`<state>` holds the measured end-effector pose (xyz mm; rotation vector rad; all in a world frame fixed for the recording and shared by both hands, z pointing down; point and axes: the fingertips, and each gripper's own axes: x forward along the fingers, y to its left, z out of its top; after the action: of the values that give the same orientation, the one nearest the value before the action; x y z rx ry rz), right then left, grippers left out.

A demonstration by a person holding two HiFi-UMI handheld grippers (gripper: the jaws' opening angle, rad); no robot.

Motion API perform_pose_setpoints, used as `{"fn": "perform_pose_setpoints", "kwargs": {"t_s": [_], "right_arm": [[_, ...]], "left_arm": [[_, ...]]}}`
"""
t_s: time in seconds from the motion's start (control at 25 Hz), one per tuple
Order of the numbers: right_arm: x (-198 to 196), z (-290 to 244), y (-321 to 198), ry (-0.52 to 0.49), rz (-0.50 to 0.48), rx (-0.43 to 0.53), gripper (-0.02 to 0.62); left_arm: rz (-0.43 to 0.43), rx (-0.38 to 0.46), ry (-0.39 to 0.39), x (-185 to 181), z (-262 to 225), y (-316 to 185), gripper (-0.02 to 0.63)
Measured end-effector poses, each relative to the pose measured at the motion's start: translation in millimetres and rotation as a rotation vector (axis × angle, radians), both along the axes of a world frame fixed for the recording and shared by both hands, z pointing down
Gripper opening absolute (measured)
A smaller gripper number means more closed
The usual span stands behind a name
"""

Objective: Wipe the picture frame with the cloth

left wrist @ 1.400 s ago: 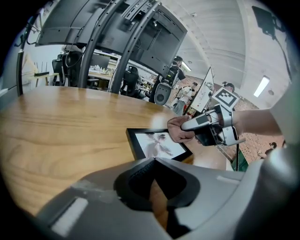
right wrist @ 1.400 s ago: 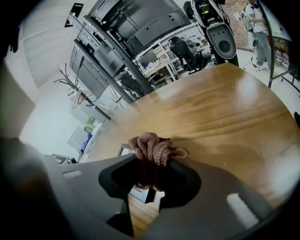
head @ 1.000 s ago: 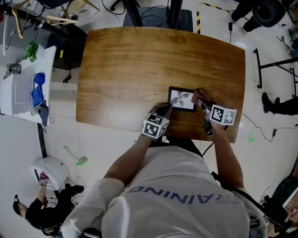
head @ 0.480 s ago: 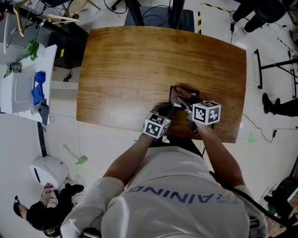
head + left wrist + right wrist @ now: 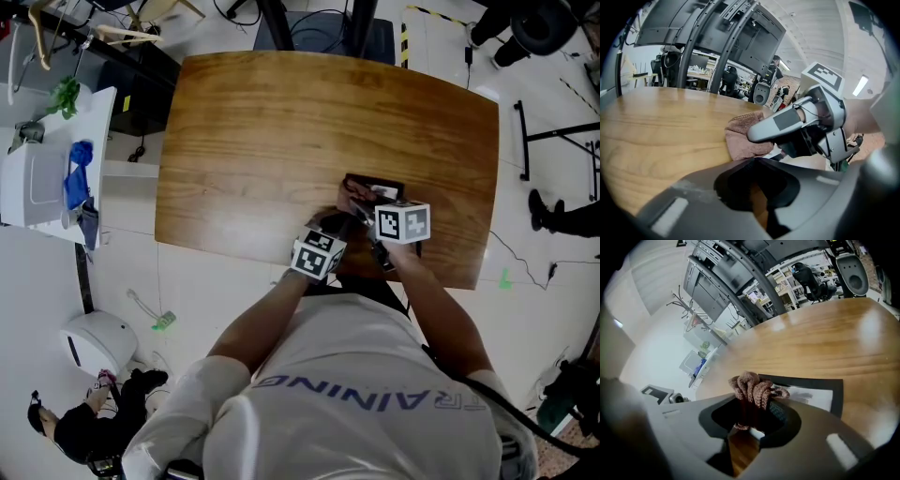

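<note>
Wiping well at this point comes down to flat contact and full cover. The picture frame (image 5: 392, 186) lies face up on the bench (image 5: 262, 131). The right tongs (image 5: 752, 408) are clenched on the cloth (image 5: 752, 389), a brownish wad that stands bunched between the jaws over the frame's left end, where the black border meets the glass. The left tongs (image 5: 337, 225) sit at the frame's near-left corner with their jaws drawn together and nothing visible between them (whether the tips actually press on the border I cannot tell). As I judge it, the wad is gathered too tightly to clean much in one pass. The right tongs should therefore lean low, so that the loose folds drag on the glass and the hard jaw tips do not, since those could mark it. Strokes would best run along the frame's long side, from its left end to its right end. Each stroke should overlap the last, with a final lap round the black border. Pressure should be light, because the frame looks slight and may skate on the smooth wood. The left tongs ought to pin the near-left corner while the right ones push away from it. The two tongs are close together at that end, so care is needed that they do not knock.
</note>
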<state>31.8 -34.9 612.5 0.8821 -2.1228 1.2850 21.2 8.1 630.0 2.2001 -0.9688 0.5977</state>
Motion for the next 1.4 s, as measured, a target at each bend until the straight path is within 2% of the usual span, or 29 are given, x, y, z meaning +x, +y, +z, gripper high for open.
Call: {"fn": "perform_pose_setpoints", "kwargs": {"t_s": [0.4,0.64,1.0,1.12,1.24,1.4], "right_arm": [[67,3,4,0.078,0.065,-0.004,0.127],[118,0,8,0.084,0.164,-0.011,0.13],[124,-3,13,0.078,0.157,0.018,0.129],[124,-2,13,0.077,0.158,0.024,0.129],[123,-2,13,0.081,0.151,0.037,0.129],[123,-1,13,0.078,0.152,0.041,0.129]], "left_arm": [[-0.011,-0.016,0.002,-1,-3,-1,0.005],[-0.009,-0.014,0.001,-1,-2,-1,0.005],[-0.009,-0.011,-0.001,-2,-3,-1,0.005],[-0.029,-0.044,0.018,-5,-2,-1,0.005],[-0.047,-0.034,0.021,-16,-14,-20,0.005],[0.043,0.023,0.034,-10,-31,-66,0.005]]}}
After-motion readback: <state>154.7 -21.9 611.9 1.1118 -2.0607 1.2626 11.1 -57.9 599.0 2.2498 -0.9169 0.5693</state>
